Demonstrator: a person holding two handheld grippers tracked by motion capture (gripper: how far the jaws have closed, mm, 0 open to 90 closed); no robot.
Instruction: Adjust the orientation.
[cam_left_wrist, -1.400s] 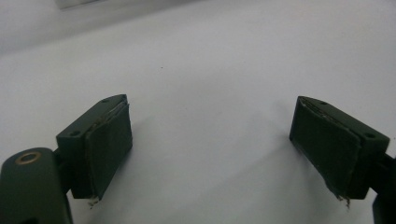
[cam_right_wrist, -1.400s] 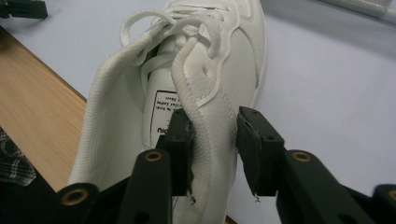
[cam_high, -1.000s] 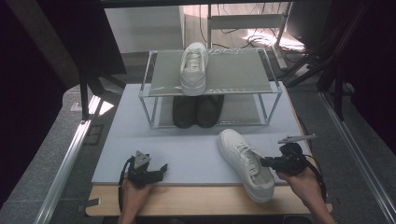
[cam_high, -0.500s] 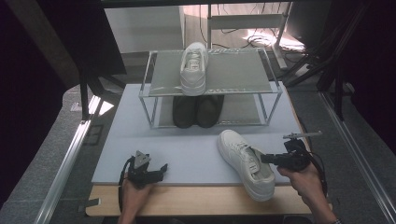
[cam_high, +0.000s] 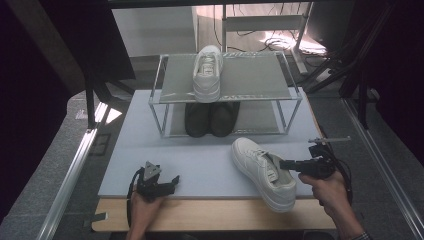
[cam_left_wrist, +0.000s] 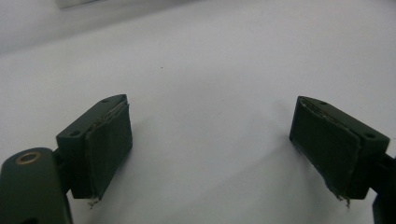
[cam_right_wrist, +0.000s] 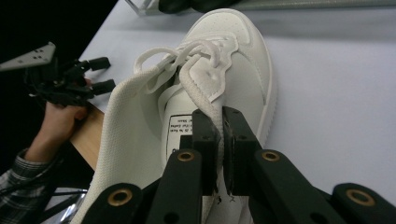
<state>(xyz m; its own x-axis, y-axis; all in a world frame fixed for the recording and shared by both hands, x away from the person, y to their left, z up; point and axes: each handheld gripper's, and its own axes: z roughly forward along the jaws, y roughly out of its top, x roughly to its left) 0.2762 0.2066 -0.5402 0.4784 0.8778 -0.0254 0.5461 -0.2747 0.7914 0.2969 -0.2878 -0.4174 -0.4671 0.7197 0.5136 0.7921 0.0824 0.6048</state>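
A white sneaker lies on the grey mat near the front right, toe pointing away toward the rack. My right gripper comes in from the right and is shut on the sneaker's collar edge. In the right gripper view the two pads pinch the padded collar rim beside the tongue label of the sneaker. My left gripper rests at the mat's front left, open. In the left gripper view its jaws stand wide apart over the bare mat, nothing between them.
A metal-framed two-level shoe rack stands at the back of the mat. A second white sneaker sits on its top shelf, and a pair of black shoes below. A wooden table edge runs along the front.
My right hand has drifted slightly to the right with the collar still pinched. The sneaker has barely shifted. The left gripper has stayed put.
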